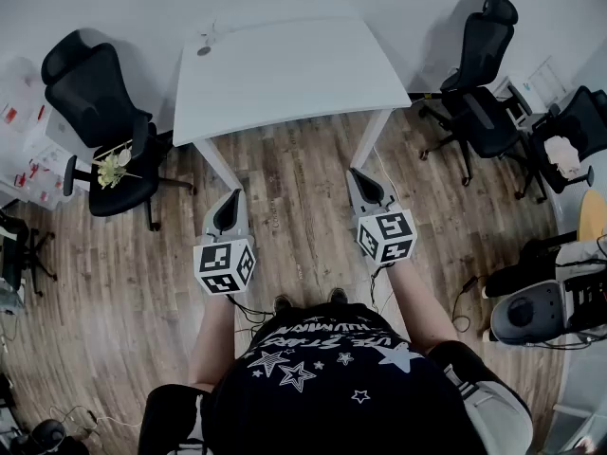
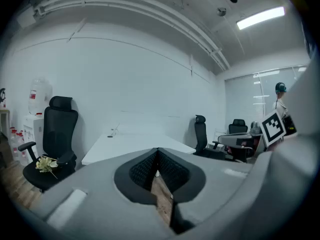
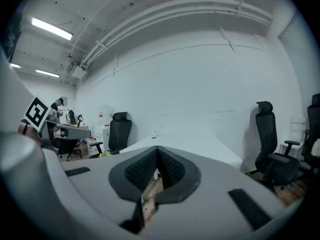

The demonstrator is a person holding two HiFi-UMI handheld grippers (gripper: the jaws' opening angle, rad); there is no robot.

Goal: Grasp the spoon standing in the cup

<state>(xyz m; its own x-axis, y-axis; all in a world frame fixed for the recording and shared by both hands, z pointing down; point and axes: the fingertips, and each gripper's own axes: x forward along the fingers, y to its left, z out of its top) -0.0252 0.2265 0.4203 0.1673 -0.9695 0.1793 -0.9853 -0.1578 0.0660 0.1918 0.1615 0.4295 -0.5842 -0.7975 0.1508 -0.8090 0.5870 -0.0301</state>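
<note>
- At the far left corner of the white worktop [image 1: 285, 74] sits a small dark round thing, likely the cup [image 1: 204, 50]. A thin stem rises from it, taken for the spoon [image 2: 114, 130]; both are too small to confirm.
- Left gripper [image 2: 157, 153]: jaws together, nothing between them, only floor visible through the slit.
- Right gripper [image 3: 157, 151]: jaws pressed fully together, also empty.
- Both are held low over the wood floor [image 1: 294, 188], pointing at the worktop, well apart from the cup.
- Step in hand, my read: the approach has not yet begun.
- To do it well:
  - Walk up to the worktop and open one gripper before reaching.
  - Come at the stem from the side, above the cup rim.
  - Pinch the bare handle and lift straight up.
- Risk, my guess: the thin handle slips or swings, and a light cup tips.
- Materials:
  - Gripper shells are smooth matte grey plastic; the pads are black, finely ribbed and meet in a V.
  - The worktop is flat, smooth and white on slanted legs.
  - The floor is brown grained planks.
  - A black mesh-backed chair [image 1: 104, 102] stands beside the worktop.
</note>
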